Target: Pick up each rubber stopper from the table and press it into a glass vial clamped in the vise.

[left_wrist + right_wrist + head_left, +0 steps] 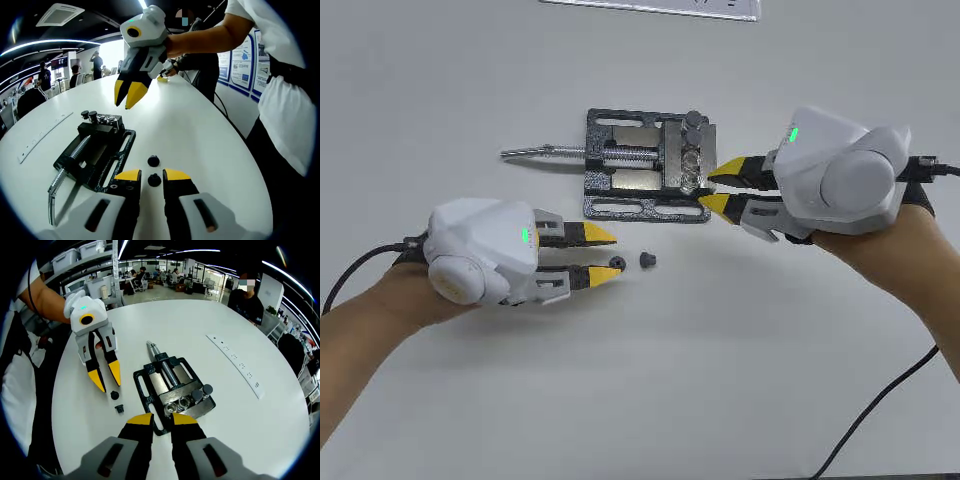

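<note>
A black vise (630, 208) stands mid-table and clamps a row of glass vials (692, 160) at its right end. In the right gripper view two vials (178, 404) are uncapped and two beside them carry dark stoppers (200, 391). Two loose rubber stoppers lie on the table: one (617, 263) at the tips of my left gripper (603, 252), the other (647, 260) just right of it. The left gripper (152, 175) is open, with the near stopper (154, 180) between its fingertips. My right gripper (720, 187) is open with nothing in it, just right of the vials.
The vise's screw handle (535, 153) sticks out to the left. A white ruler strip (235, 360) lies at the table's far side. Cables (880, 410) trail from both grippers. People stand around the table's far edge in the gripper views.
</note>
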`<action>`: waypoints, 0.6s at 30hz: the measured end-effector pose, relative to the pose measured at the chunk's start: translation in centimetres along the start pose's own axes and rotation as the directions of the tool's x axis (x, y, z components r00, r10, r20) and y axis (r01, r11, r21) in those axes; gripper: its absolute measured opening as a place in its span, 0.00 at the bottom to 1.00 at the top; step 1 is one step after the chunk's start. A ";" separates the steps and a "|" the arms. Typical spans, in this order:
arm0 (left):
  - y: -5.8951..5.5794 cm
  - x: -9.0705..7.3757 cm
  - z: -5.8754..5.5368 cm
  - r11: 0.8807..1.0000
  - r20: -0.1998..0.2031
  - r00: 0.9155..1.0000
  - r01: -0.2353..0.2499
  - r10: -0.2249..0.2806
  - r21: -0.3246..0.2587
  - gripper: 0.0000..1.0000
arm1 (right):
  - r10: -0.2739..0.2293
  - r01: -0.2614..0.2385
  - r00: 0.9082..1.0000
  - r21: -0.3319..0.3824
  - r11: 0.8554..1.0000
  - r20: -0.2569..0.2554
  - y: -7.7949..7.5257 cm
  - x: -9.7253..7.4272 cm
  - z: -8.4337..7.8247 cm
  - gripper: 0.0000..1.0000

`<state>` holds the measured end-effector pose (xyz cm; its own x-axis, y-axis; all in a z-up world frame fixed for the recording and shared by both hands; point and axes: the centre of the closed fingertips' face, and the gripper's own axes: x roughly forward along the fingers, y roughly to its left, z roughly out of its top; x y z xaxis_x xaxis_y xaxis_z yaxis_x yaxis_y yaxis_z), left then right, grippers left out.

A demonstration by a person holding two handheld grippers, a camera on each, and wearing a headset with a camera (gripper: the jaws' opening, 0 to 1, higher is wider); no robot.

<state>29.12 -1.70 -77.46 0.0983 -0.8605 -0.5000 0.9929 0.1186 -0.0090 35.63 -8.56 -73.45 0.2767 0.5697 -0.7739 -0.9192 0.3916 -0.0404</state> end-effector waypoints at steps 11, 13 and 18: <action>0.0 1.1 -0.7 0.999 -0.056 0.998 -0.009 0.012 0.046 0.10 | -0.001 0.001 1.000 0.006 1.000 0.001 0.6 -0.5 -0.5 0.13; 0.2 1.1 -1.0 0.999 -0.069 0.997 -0.017 0.021 0.050 0.09 | -0.001 0.001 1.000 0.007 1.000 0.002 0.7 -0.5 -0.6 0.13; 0.2 1.2 -1.7 0.998 -0.096 0.995 -0.017 0.023 0.060 0.06 | -0.003 0.003 1.000 0.009 1.000 0.002 0.7 -0.6 -0.7 0.13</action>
<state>29.32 -1.85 -79.48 0.1138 -0.8058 -0.5811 0.9933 0.1032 0.0515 34.63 -9.18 -73.44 0.2805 0.5701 -0.7722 -0.9158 0.4000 -0.0373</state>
